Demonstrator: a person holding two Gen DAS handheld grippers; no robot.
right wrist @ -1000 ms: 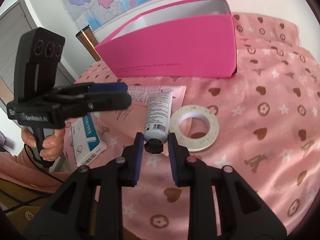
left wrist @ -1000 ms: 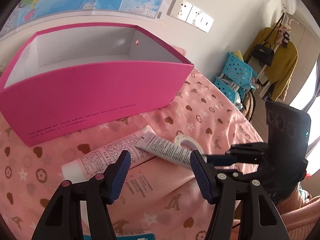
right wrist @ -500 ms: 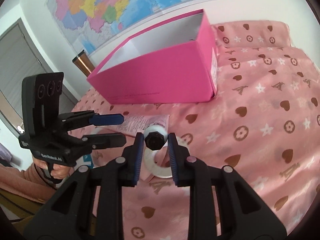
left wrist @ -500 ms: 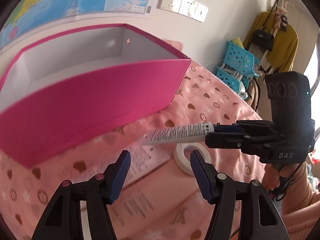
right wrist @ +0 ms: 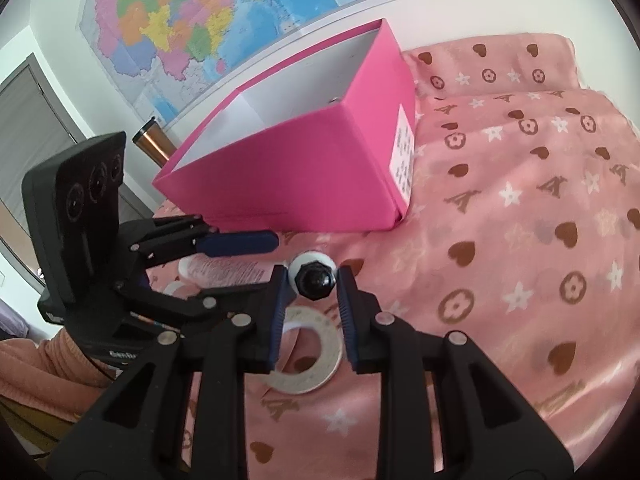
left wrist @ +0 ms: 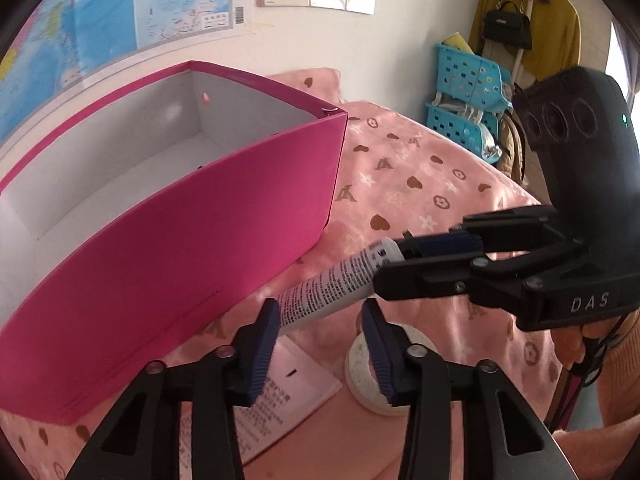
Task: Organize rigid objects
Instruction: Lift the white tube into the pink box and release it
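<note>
A pink cloth (right wrist: 520, 208) printed with hearts and stars covers the tabletop, and on it the open pink box (left wrist: 192, 248) stands against the wall under a map (right wrist: 224, 12), its white inside showing. The right gripper (right wrist: 313, 276) holds a white tube (left wrist: 328, 290) off the cloth, its fingers (right wrist: 280, 300) clamped on the tube's black cap (right wrist: 315, 279); in the right wrist view the cap sits squarely between the two blue pads, pointing back at the camera, with the tube's body running away from it toward the box. In the left wrist view the tube reaches out level from the right gripper (left wrist: 404, 256), and its flat crimped end lies just at the tip of the left gripper's left finger, in front of the box's near wall; whether it touches that pad I cannot tell. The left gripper (left wrist: 320, 316) has just been narrowing its fingers (left wrist: 264, 344), which stand apart with a gap between the pads and press on nothing. Below both grippers a roll of white tape (right wrist: 306, 356) lies flat on the cloth. Beside it lies a pink tube (right wrist: 224, 270), on a printed pink leaflet (left wrist: 280, 392). A copper flask (right wrist: 150, 144) stands behind the box's far corner.
</note>
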